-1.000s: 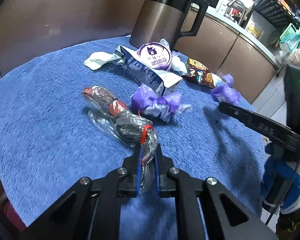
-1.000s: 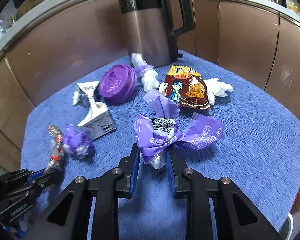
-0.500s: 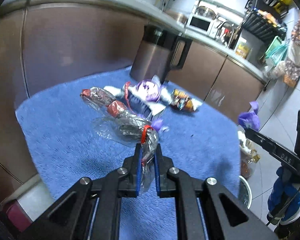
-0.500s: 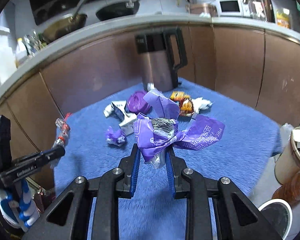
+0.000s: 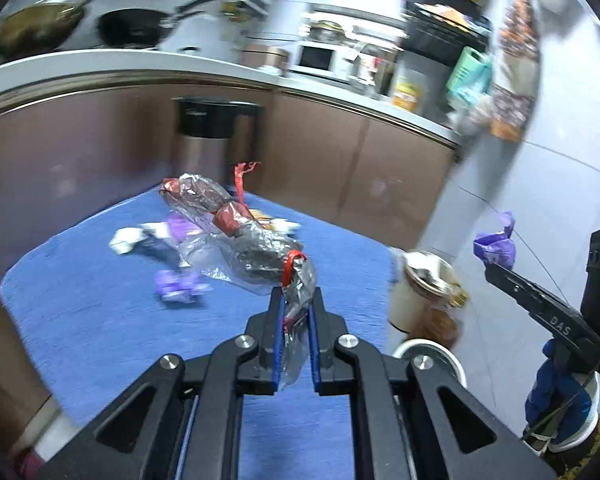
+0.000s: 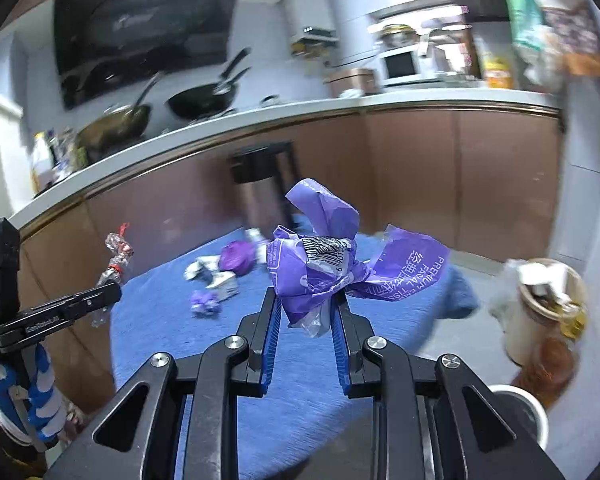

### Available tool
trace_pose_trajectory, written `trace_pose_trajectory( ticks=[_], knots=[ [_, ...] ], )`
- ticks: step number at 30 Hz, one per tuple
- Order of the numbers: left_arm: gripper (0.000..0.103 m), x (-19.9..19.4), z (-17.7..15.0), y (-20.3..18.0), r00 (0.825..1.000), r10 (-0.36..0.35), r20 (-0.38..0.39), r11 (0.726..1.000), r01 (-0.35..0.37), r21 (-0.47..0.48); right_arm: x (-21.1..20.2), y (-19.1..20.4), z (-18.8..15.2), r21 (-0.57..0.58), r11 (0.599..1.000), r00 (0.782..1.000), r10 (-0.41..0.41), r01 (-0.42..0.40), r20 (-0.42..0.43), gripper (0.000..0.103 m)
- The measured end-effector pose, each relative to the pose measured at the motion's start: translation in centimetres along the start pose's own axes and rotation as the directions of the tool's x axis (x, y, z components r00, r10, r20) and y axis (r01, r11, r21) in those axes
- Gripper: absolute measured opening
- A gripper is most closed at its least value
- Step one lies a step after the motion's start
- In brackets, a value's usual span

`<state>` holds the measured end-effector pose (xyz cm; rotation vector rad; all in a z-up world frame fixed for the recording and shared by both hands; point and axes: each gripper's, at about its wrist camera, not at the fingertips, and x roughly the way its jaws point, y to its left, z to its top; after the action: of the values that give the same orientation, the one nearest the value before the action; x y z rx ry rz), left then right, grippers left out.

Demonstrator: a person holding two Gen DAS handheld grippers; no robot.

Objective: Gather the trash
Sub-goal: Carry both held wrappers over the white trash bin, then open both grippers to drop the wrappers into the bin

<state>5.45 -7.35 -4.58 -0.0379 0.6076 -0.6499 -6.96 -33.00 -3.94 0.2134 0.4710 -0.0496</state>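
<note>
Clearly, the left gripper is pinching a clear plastic bag with a red tie, holding it above the blue cloth. The right gripper is squeezing a crumpled purple tissue wrapper, also off the cloth. At about four o'clock from it, a full trash bin is standing on the floor, blurred. More litter is lying on the cloth at eleven o'clock, hard to make out. The bag's lower end is hiding between the fingers.
</note>
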Motion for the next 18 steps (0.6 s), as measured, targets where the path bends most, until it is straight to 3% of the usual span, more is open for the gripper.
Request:
trace_pose_trajectory(
  ticks=[5, 9, 13, 16, 18],
  knots=[
    [0.01, 2.5, 0.3, -6.5, 0.994, -0.097, -0.04, 0.989, 0.101, 0.104, -2.7, -4.8, -0.7, 0.079, 0.989, 0.992, -0.126, 0.124, 0.03, 0.024],
    [0.01, 5.3, 0.1, -12.0, 0.979, -0.18, -0.101, 0.963, 0.196, 0.186, -3.2, -9.1, -1.9, 0.141, 0.963, 0.972, -0.232, 0.228, 0.016, 0.024],
    [0.01, 9.1, -1.3, -17.4, 0.948, -0.249, -0.2, 0.921, 0.296, 0.252, -2.2, -12.9, -4.2, 0.21, 0.934, 0.958, -0.283, 0.288, -0.054, 0.024],
    [0.01, 12.7, -2.8, -21.3, 0.914, -0.282, -0.293, 0.892, 0.362, 0.271, -0.4, -16.1, -6.7, 0.265, 0.906, 0.942, -0.303, 0.331, -0.144, 0.024],
    [0.01, 15.1, -3.9, -23.4, 0.882, -0.304, -0.36, 0.871, 0.41, 0.271, 1.0, -18.0, -8.9, 0.298, 0.883, 0.928, -0.31, 0.362, -0.207, 0.025]
  ],
)
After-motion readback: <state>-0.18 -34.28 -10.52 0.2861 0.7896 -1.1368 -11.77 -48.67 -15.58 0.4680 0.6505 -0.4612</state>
